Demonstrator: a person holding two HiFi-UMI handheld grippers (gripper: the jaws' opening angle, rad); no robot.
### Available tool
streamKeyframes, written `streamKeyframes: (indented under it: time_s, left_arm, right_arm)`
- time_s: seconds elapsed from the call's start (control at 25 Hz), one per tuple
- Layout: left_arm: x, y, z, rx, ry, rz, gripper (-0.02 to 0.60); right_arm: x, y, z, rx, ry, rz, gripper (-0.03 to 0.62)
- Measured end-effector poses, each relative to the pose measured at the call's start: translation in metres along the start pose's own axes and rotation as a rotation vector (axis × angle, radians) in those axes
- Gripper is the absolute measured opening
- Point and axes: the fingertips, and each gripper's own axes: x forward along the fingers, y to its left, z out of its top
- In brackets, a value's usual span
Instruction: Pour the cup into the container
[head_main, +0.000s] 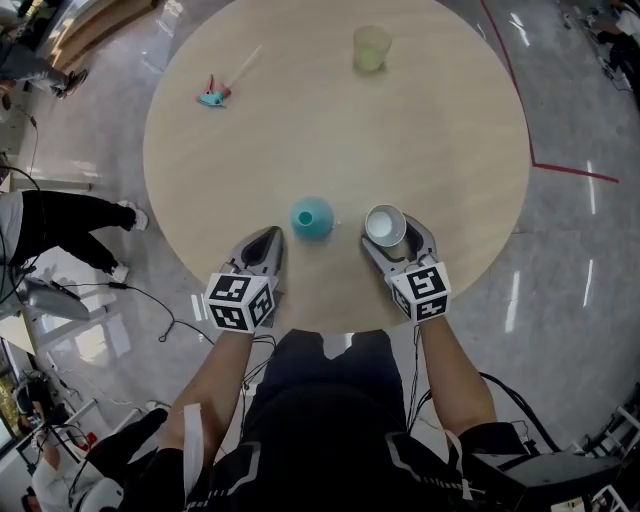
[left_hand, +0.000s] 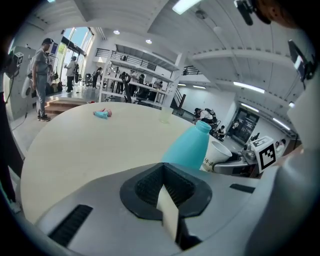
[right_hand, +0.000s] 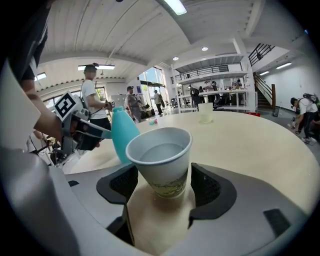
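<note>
Right gripper, head view: jaws wide at the tabletop's near edge, paper cup upright between them, teal container just beside, left gripper beyond. Left gripper view: jaws together, empty. Right gripper view: pads clear of cup walls, liquid inside

Small toy (teal, red) on table

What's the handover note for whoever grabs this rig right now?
Left tongs: shut, empty, over the table's near edge.
Right tongs: open around the paper cup, pads not touching it.
Cup holds clear liquid, stands upright on the table, teal bottle just to its left.
Done: nothing poured yet. Left: grip cup, lift, pour into the bottle, likely the container.
</note>
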Motion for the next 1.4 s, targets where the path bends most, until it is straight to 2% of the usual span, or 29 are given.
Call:
streamKeyframes:
  time_s: [0.32,0.64,1.12,1.4]
  left_arm:
    - [-0.003,-0.001,0.000,0.019,0.005,-0.021,-0.002]
    - [-0.012,-0.001,0.020,0.036,-0.039,-0.028,-0.002]
    - [-0.044,-0.010,0.062,0.052,-0.165,-0.048,-0.002]
    - [-0.062,-0.023,0.086,0.044,-0.231,-0.034,-0.002]
  right_arm:
    - [0.003,0.001,0.000,-0.038,-0.006,0.009,0.301]
    - [-0.001,0.009,0.012,-0.080,-0.013,0.025,0.290]
    - [-0.027,0.028,0.073,-0.102,-0.038,0.023,0.290]
    - [-0.050,0.031,0.108,-0.120,-0.062,0.028,0.290]
